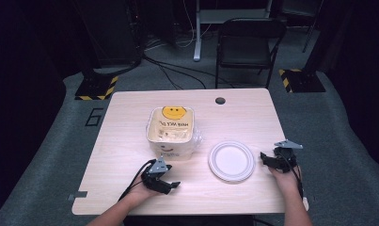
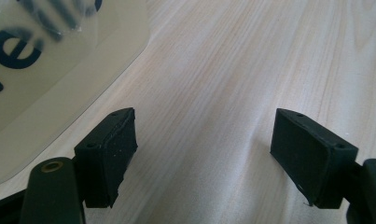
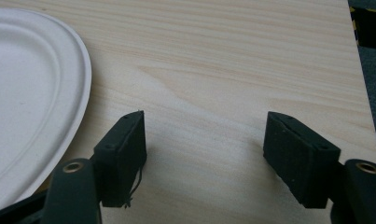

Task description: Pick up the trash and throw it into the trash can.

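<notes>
the white paper plate (image 1: 232,160) lies flat on the worktop (image 1: 130,136), just to the left of the right hand-held gripper (image 1: 264,159) in the high view; in the right gripper view its rim curves in just beside the jaw on that view's left, apart from it. the bag-lined container (image 1: 171,132) stands near the middle of the worktop, just beyond the left hand-held gripper (image 1: 174,184); in the left gripper view its clear wrapping sits beside the jaw on that view's left.

both hand-held grippers have their jaws spread wide with only bare wood between them. the left hand (image 1: 142,190) rests low near the front edge, its gripper pointing towards the plate. the right hand (image 1: 285,175) rests by the right edge, its gripper aimed at the plate's rim.

the container carries a yellow smiley face and dark lettering, upside down from here and too small to read surely.
</notes>
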The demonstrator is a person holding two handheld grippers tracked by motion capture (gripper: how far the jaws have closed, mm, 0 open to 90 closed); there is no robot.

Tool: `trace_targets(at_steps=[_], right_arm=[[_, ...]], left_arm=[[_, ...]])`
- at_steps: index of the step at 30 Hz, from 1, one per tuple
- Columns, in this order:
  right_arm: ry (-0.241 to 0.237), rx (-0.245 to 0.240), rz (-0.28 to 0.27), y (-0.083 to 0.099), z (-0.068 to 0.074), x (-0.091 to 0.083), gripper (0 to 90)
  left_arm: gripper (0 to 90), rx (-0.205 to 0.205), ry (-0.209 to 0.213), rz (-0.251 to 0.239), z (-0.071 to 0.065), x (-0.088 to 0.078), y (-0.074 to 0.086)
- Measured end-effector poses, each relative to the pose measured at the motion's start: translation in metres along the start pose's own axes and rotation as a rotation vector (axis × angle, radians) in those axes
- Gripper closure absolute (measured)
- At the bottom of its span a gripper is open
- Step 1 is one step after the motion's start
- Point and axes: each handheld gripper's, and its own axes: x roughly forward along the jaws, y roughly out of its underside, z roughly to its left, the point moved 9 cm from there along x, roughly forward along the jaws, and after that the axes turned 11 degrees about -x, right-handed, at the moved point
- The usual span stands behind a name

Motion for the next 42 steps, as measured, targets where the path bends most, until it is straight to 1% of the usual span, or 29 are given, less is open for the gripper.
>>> trace_targets(at_steps=[1,2,5,6,10,12,13,15,16,17,18,21,24,25,26,27,29,31,32,33,37,40,41,42], right_arm=[[0.0,0.0,0.0,0.0,0.0,0.0,30.9],[0.001,0.004,-0.006,0.0,0.0,-0.001,33.6],[0.004,0.003,-0.005,0.0,0.0,-0.001,35.1],[0.001,0.001,-0.007,0.0,0.0,-0.001,35.6],[0.002,0.003,-0.006,0.0,0.001,-0.002,39.0],[0.003,0.01,-0.004,0.0,0.001,-0.002,40.8],[0.004,0.007,-0.004,0.0,0.0,-0.003,41.2],[0.008,0.009,-0.002,0.0,0.0,-0.003,42.1],[0.0,0.02,-0.003,0.0,0.0,-0.004,43.2],[0.0,0.02,-0.003,0.0,0.0,-0.004,43.2],[-0.005,0.039,-0.007,-0.001,-0.001,-0.005,43.7],[-0.004,0.053,-0.019,-0.003,-0.002,-0.007,43.8],[-0.007,0.069,-0.034,-0.008,-0.001,-0.01,43.7],[-0.007,0.066,-0.042,-0.011,0.0,-0.012,43.7],[-0.007,0.059,-0.054,-0.015,0.003,-0.015,44.0],[-0.007,0.059,-0.054,-0.015,0.003,-0.015,44.0],[-0.005,0.044,-0.064,-0.021,0.007,-0.017,44.1],[-0.018,0.02,-0.077,-0.026,0.014,-0.019,44.9],[-0.029,-0.001,-0.074,-0.029,0.019,-0.019,45.1],[-0.029,-0.001,-0.074,-0.029,0.019,-0.019,45.1],[-0.06,-0.013,-0.074,-0.033,0.031,-0.018,44.8],[-0.086,-0.041,-0.074,-0.038,0.042,-0.017,43.9],[-0.086,-0.041,-0.074,-0.038,0.042,-0.017,43.9],[-0.092,-0.047,-0.076,-0.04,0.045,-0.016,43.7]], left_arm=[[22.2,0.003,0.003,-0.004,-0.001,0.0,0.0],[23.2,0.005,0.005,0.006,-0.002,-0.001,0.001],[23.8,0.01,0.011,0.012,-0.004,-0.001,0.001],[26.3,0.011,0.013,0.012,-0.005,-0.001,0.001],[29.2,0.008,0.004,0.027,-0.01,0.001,-0.002],[33.8,-0.005,0.017,0.032,-0.014,0.002,-0.004],[34.2,-0.004,0.015,0.035,-0.015,0.003,-0.005],[35.5,0.017,0.014,0.054,-0.02,0.006,-0.007],[36.6,0.03,0.023,0.058,-0.025,0.008,-0.009],[36.6,0.03,0.023,0.058,-0.025,0.008,-0.009],[36.7,0.037,0.031,0.065,-0.028,0.009,-0.011],[36.9,0.047,0.048,0.061,-0.036,0.013,-0.016],[37.4,0.046,0.068,0.056,-0.044,0.018,-0.022],[37.4,0.05,0.072,0.054,-0.045,0.019,-0.024],[37.4,0.042,0.078,0.044,-0.047,0.021,-0.026],[37.4,0.039,0.084,0.043,-0.049,0.023,-0.028],[37.4,0.036,0.092,0.044,-0.052,0.026,-0.032],[37.4,0.034,0.104,0.044,-0.057,0.029,-0.037],[37.4,0.035,0.103,0.04,-0.06,0.032,-0.041],[37.3,0.035,0.103,0.04,-0.06,0.032,-0.041],[37.1,0.027,0.121,0.032,-0.068,0.038,-0.051],[36.3,0.031,0.132,0.028,-0.077,0.045,-0.061],[35.8,0.031,0.132,0.028,-0.077,0.045,-0.061],[35.8,0.03,0.135,0.024,-0.08,0.047,-0.065]])
